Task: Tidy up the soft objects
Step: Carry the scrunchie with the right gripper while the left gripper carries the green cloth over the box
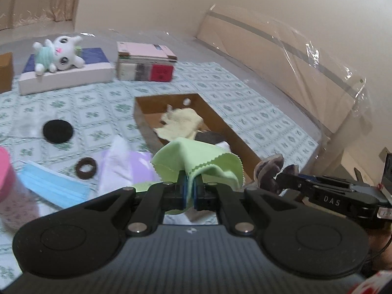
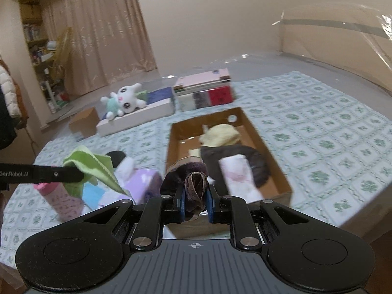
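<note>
My left gripper [image 1: 189,191] is shut on a light green cloth [image 1: 198,159] and holds it above the near end of the open cardboard box [image 1: 147,120]; the cloth also shows in the right wrist view [image 2: 93,164]. My right gripper [image 2: 194,203] is shut on a dark brown sock [image 2: 193,181], held above the box's near edge [image 2: 276,169]; the sock also shows in the left wrist view [image 1: 269,171]. Inside the box lie a cream cloth [image 2: 223,134], a dark brown piece [image 2: 257,164] and a white packet [image 2: 237,174].
On the patterned bed cover [image 1: 245,103] lie a black round pad [image 1: 58,131], a brown hair ring [image 1: 86,168], a blue face mask [image 1: 54,186], a purple tissue pack [image 1: 132,166] and a pink bottle [image 2: 61,201]. A plush toy [image 1: 58,54] lies on a white box; books [image 1: 144,63] stand behind.
</note>
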### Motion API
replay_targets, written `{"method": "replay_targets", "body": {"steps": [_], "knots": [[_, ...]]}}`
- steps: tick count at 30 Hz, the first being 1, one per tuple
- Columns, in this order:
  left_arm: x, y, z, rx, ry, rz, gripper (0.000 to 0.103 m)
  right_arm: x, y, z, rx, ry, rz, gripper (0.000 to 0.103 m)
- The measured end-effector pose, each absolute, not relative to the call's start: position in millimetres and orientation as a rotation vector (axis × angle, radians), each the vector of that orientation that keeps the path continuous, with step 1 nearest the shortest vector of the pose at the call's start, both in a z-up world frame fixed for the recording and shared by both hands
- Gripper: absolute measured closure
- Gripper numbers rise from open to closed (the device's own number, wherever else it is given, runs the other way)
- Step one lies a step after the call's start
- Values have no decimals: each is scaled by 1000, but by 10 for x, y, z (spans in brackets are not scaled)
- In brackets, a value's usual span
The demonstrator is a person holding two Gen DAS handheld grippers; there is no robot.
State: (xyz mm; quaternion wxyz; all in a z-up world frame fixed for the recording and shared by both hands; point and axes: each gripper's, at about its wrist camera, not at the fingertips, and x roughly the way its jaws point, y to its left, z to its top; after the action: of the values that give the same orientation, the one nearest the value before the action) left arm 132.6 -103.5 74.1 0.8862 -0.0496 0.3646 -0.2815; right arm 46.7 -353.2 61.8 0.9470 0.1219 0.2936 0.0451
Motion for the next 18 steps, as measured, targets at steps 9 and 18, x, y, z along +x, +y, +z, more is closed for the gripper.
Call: {"method": "replay_targets", "body": {"steps": [9,18], "knots": [[1487,-1526,542,-70,821,-640,99,506,-3913,547,254,604,46,86],[1738,-1888,249,-49,894,-655,99,737,-4163,400,252,628,42,86]]}}
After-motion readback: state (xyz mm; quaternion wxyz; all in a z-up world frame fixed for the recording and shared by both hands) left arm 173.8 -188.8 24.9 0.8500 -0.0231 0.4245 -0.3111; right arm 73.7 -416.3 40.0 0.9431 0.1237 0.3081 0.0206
